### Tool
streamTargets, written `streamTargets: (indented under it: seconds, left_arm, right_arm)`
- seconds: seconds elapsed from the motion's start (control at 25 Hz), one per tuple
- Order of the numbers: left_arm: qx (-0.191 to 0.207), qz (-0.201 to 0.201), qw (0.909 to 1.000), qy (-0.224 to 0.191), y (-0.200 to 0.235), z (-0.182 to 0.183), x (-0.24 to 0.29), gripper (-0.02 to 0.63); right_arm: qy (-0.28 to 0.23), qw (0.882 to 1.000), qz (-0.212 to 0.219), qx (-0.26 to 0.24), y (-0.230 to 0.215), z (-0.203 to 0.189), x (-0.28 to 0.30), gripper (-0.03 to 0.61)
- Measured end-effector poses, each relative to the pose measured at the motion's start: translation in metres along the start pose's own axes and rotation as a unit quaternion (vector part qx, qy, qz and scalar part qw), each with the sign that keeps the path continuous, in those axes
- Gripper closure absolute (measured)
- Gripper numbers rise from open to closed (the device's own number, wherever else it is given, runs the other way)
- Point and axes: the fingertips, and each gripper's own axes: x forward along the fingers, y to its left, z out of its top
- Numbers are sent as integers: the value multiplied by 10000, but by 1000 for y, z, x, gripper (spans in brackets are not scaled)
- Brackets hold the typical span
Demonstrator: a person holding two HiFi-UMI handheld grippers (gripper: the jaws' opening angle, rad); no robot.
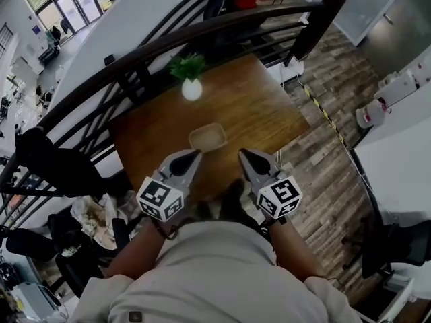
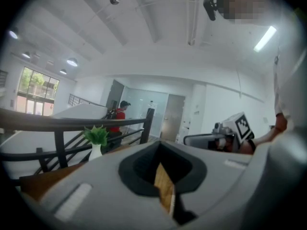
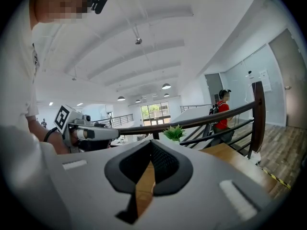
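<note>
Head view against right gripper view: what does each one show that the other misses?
Only the head view shows the shallow tan tray on the wooden table, just ahead of the left gripper and right gripper. Only the right gripper view shows the ceiling lamps and its own jaws close up, shut with nothing between them. Both show the table, the potted plant and the dark railing.

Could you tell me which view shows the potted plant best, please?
The head view: the potted plant stands whole on the wooden table, near the railing. The left gripper view shows it small, with its white vase, at the left; the right gripper view shows only its leaves.
</note>
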Motion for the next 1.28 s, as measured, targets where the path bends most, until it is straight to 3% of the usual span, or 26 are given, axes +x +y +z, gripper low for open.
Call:
streamTargets:
  seconds: [0.6,0.84,1.04,1.28]
  left_arm:
    - [-112,213,9992,306,39,-22,67,611]
    - [-316,321,9967,672,55,-59,108,611]
    - [-809,420,9908,1001,66,-99,143,611]
    - [-1003,588,9860,1194,82,-133,174,611]
  right_arm:
    - [100,9968,465,636,-68,-25,57,572]
    - [507,9914,719,973,-103,-58,78,570]
    - [901,9844,882,1225,-128,-92,93,542]
    - [1269,9732,1121,1558,-153,-135,112,509]
